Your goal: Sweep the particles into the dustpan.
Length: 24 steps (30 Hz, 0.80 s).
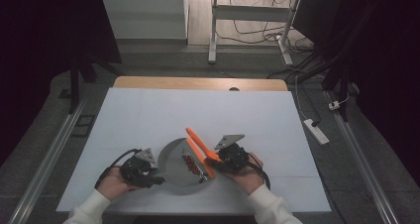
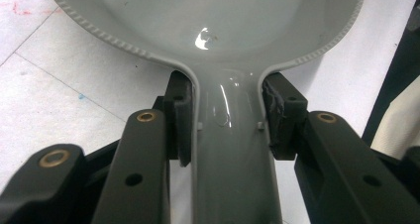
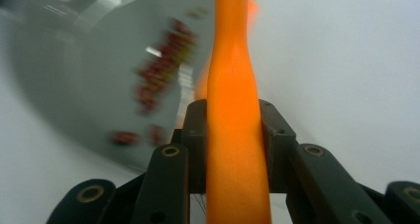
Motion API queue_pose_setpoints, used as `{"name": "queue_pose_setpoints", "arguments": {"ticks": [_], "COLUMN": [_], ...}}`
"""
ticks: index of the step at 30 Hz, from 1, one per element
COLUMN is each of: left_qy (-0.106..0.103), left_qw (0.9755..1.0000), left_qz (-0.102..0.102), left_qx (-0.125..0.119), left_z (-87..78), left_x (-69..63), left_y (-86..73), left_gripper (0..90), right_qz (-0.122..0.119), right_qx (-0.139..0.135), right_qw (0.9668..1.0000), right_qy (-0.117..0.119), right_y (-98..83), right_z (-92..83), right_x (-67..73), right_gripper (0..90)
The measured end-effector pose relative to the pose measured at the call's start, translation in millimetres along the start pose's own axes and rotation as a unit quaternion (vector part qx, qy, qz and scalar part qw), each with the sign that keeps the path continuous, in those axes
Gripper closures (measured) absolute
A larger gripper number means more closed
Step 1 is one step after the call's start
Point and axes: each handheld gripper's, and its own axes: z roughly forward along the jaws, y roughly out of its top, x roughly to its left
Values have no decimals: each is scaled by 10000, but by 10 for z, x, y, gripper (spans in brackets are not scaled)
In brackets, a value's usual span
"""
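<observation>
A grey pan [image 1: 174, 167] lies near the table's front edge with small red pieces [image 1: 190, 164] in its right half. My left gripper [image 1: 157, 177] is shut on the pan's handle [image 2: 230, 159], its pads pressing both sides, as my left gripper view [image 2: 228, 116] shows close up. My right gripper [image 1: 216, 159] is shut on an orange utensil [image 1: 199, 140]; one orange arm points up-left, another lies over the pan's right rim. In my right gripper view [image 3: 233, 126] the orange handle [image 3: 233, 85] runs straight up between the jaws, with the blurred pan [image 3: 74, 85] and red pieces [image 3: 158, 80] to its left.
The white table cover [image 1: 148, 115] spreads wide behind and beside the pan, with a wooden edge [image 1: 198, 83] at the far side. A power strip [image 1: 317, 131] lies on the floor to the right. Desk legs and cables stand beyond the table.
</observation>
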Motion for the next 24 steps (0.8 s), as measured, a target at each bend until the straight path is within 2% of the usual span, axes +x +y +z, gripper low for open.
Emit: {"name": "queue_pose_setpoints", "arguments": {"ticks": [2,4,5,8,9,13,15,18,24], "left_qy": [1,9,38,102,137,198,238,298,395], "left_qw": [10000,10000,10000,9999,9998,9993,9989,9981,9957], "left_qz": [-1,6,21,39,56,-90,-140,-248,-463], "left_qx": [-8,-25,-43,-127,-132,-312,-372,-488,-697], "left_z": [3,7,7,9,5,-11,-23,-43,-66], "left_x": [1,4,4,7,16,44,58,67,65], "left_y": [-2,-5,-7,-9,-11,-30,-39,-51,-50], "left_gripper": [617,617,617,617,618,618,618,618,618], "right_qz": [60,217,252,267,304,516,604,608,451], "right_qx": [-99,-324,-440,-638,-690,-787,-867,-929,-971], "right_qw": [9998,9986,9981,9976,9971,9952,9938,9931,9935], "right_qy": [154,359,349,3,-67,-272,-334,-365,-380], "right_y": [20,33,37,35,27,-33,-66,-97,-122], "right_z": [-18,-66,-101,-214,-245,-349,-392,-445,-521], "right_x": [22,0,-16,-79,-117,-275,-343,-404,-457], "right_gripper": [705,705,705,705,705,705,705,705,705]}}
